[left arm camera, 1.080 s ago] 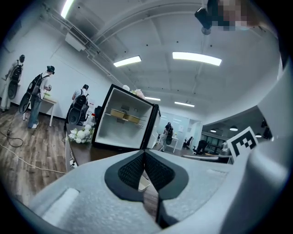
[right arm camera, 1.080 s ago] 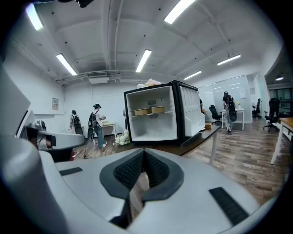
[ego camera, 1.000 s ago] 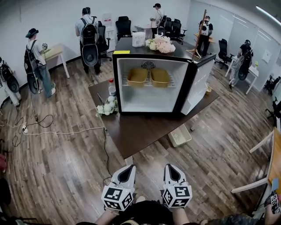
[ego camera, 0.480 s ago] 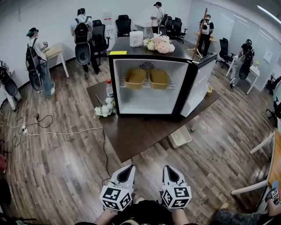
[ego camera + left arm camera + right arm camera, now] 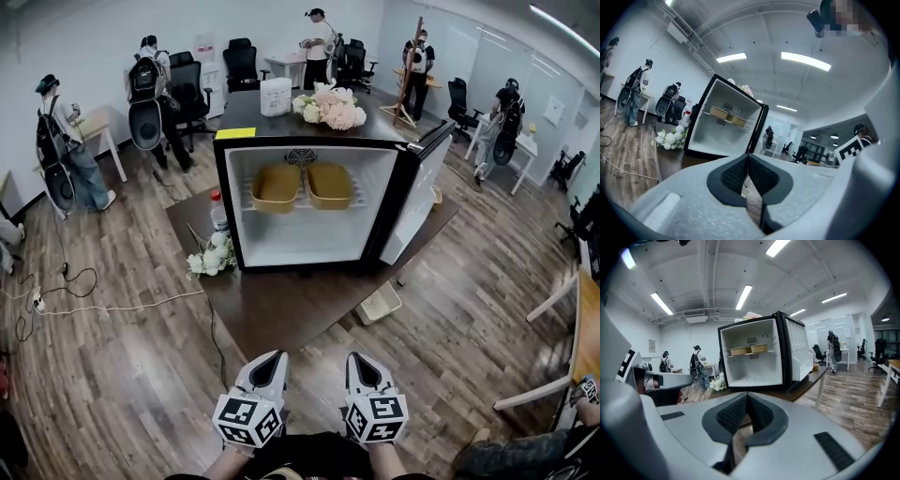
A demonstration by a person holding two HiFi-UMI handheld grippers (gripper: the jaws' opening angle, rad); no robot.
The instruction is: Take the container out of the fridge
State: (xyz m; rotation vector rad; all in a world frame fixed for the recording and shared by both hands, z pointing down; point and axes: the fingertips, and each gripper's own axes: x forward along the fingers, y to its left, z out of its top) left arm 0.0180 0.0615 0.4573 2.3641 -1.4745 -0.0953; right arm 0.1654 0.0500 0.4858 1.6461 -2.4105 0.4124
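Observation:
A black mini fridge (image 5: 232, 202) stands on a dark table (image 5: 281, 300) with its door (image 5: 417, 197) swung open to the right. Two tan containers sit side by side on its upper shelf, the left container (image 5: 277, 185) and the right container (image 5: 329, 183); both also show in the right gripper view, where the pair of containers (image 5: 749, 350) rests on the shelf. My left gripper (image 5: 274, 357) and right gripper (image 5: 355, 357) are held low, side by side, well short of the table's near corner. Both are shut and hold nothing. In the left gripper view the fridge (image 5: 724, 124) lies ahead.
White flowers (image 5: 208, 259) and a red-capped bottle (image 5: 218, 212) stand left of the fridge. Pink flowers (image 5: 330, 105) and a white canister (image 5: 275, 96) sit on its top. A white basket (image 5: 381, 303) lies under the table. Cables (image 5: 112, 305) cross the wooden floor. Several people stand at the back.
The fridge and table have come closer and lower in the head view as I walked toward them. Both grippers stay shut and side by side.

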